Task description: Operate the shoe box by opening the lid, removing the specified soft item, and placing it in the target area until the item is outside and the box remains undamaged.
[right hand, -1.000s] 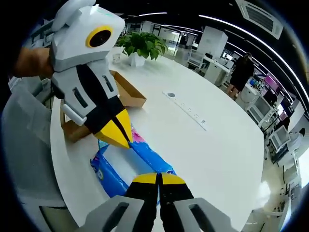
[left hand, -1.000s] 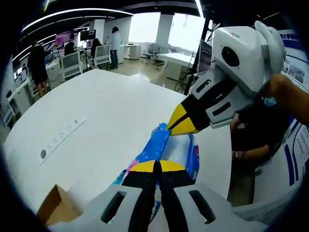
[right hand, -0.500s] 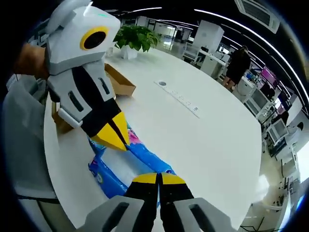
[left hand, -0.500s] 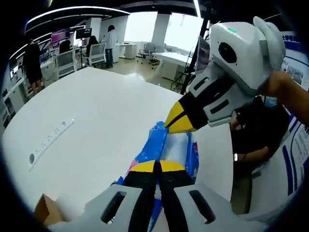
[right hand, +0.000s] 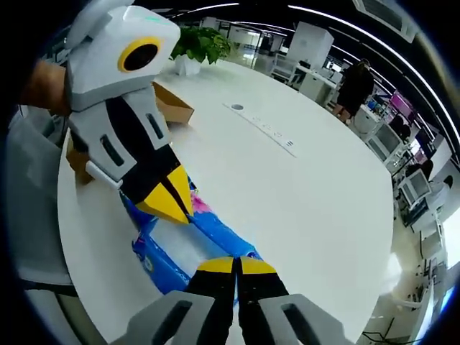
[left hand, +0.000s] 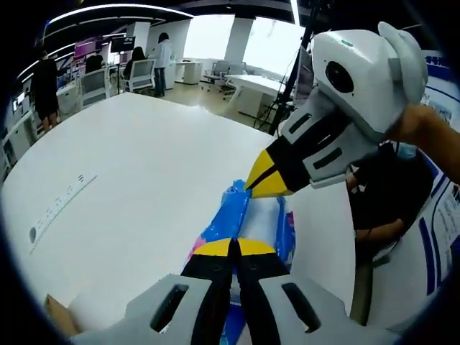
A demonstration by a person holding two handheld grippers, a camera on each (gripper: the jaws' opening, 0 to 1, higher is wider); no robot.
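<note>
I've got my left tool (left hand: 231,248) pinching one end of the blue soft pack (left hand: 262,223), right tool (right hand: 235,264) clamped on the other. It's above the white tabletop (right hand: 287,194), cardboard shoe box (right hand: 169,104) well behind.

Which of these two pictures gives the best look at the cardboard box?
The right gripper view: the open brown box sits on the white table behind the left gripper, with its rim and walls showing. The left gripper view catches just a brown corner of it at the bottom edge.
</note>
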